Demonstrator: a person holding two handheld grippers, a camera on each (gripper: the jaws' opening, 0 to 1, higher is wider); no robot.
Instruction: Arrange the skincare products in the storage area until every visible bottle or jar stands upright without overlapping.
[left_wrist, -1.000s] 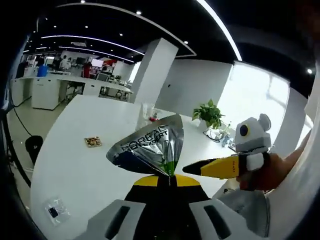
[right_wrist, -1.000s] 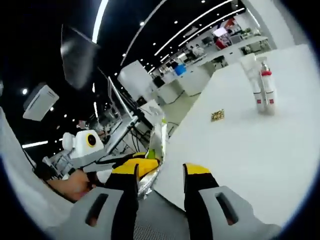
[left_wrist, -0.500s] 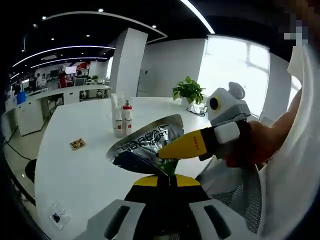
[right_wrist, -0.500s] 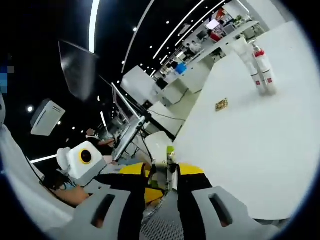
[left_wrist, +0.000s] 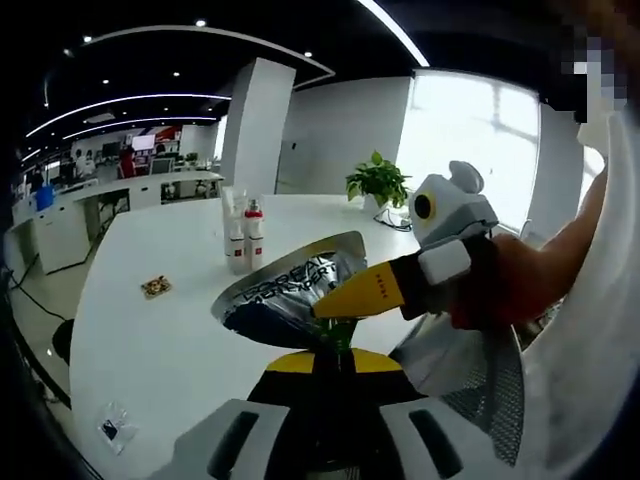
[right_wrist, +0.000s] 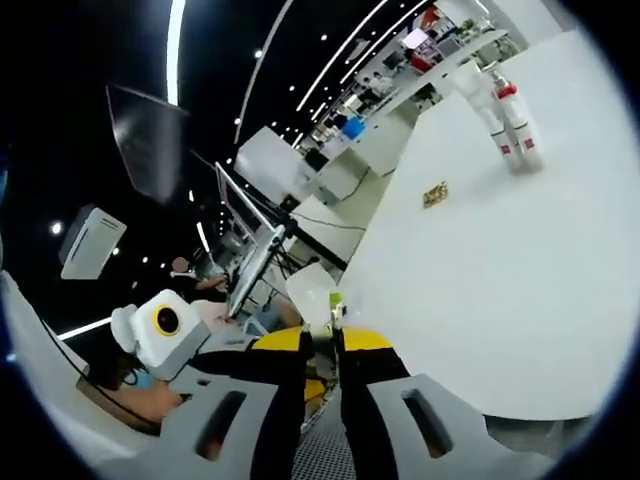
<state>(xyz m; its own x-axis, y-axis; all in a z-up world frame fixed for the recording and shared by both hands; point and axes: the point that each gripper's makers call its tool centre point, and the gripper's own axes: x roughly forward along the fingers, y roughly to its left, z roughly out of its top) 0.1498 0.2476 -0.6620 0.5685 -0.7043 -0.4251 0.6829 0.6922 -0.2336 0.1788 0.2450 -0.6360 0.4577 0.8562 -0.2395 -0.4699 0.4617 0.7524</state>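
I hold a silver foil sachet (left_wrist: 295, 295) printed with L'Oréal lettering up in the air in front of me, above a large white table (left_wrist: 170, 340). My left gripper (left_wrist: 335, 352) pinches its lower corner at about six o'clock in the left gripper view, jaws pressed together on the foil. My right gripper (right_wrist: 322, 345) is also closed on the sachet's thin edge (right_wrist: 335, 310); in the left gripper view its yellow jaw comes in from three o'clock across the foil. I judge the sachet light, soft and crinkly, slippery on its glossy face, so the flat sealed edges are the safest places to grip. Two white bottles (left_wrist: 243, 238) with red caps stand upright side by side, far across the table at about eleven o'clock. Compared with a second ago, my right jaws, then spread apart beside the sachet, are now shut on it.
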